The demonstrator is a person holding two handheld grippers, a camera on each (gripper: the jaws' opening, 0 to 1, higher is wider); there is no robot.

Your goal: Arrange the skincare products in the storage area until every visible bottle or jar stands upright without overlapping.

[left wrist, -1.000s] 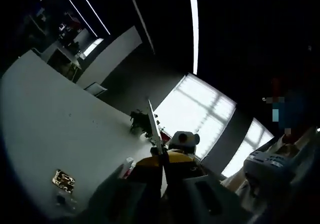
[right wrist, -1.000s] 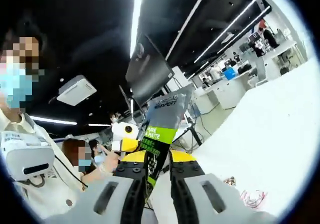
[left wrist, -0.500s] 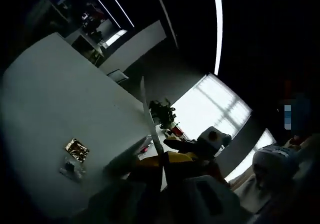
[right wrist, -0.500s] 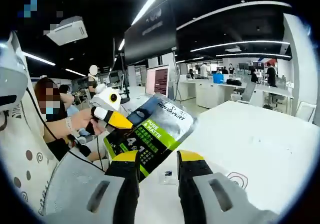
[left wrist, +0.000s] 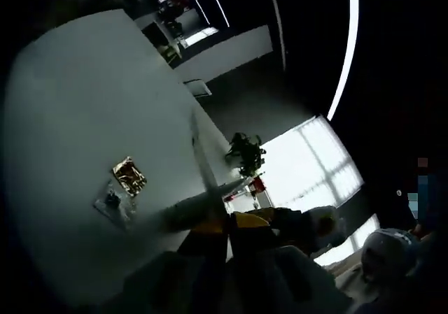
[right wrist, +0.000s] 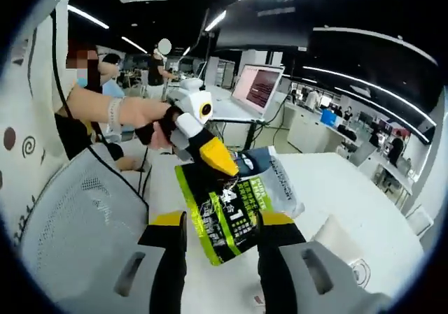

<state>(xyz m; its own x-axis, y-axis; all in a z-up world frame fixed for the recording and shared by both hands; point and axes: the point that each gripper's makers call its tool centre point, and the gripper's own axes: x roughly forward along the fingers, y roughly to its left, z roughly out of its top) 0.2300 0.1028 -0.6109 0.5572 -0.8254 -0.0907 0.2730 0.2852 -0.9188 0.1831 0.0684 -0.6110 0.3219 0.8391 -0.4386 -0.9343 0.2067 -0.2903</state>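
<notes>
A black and green pouch [right wrist: 227, 212] hangs above the white table [right wrist: 336, 209]. My left gripper [right wrist: 222, 163], yellow-tipped and held by a hand [right wrist: 150, 122], is pinched shut on its top edge. The pouch's lower part sits between the spread yellow fingertips [right wrist: 168, 221] of my right gripper [right wrist: 222, 222], which stands open around it. In the dark left gripper view the pouch [left wrist: 208, 177] shows edge-on as a thin sheet rising from my shut left gripper [left wrist: 227, 223].
A small gold packet [left wrist: 128, 176] and a clear packet [left wrist: 112, 202] lie on the white table [left wrist: 63, 104]. A potted plant [left wrist: 245, 153] stands at the far edge by a bright window. A lit monitor [right wrist: 262, 87] sits behind. People sit at the left.
My right gripper's jaws have spread apart around the pouch. The left gripper has come in closer on the pouch's top. Both views have swung, so more table shows.
</notes>
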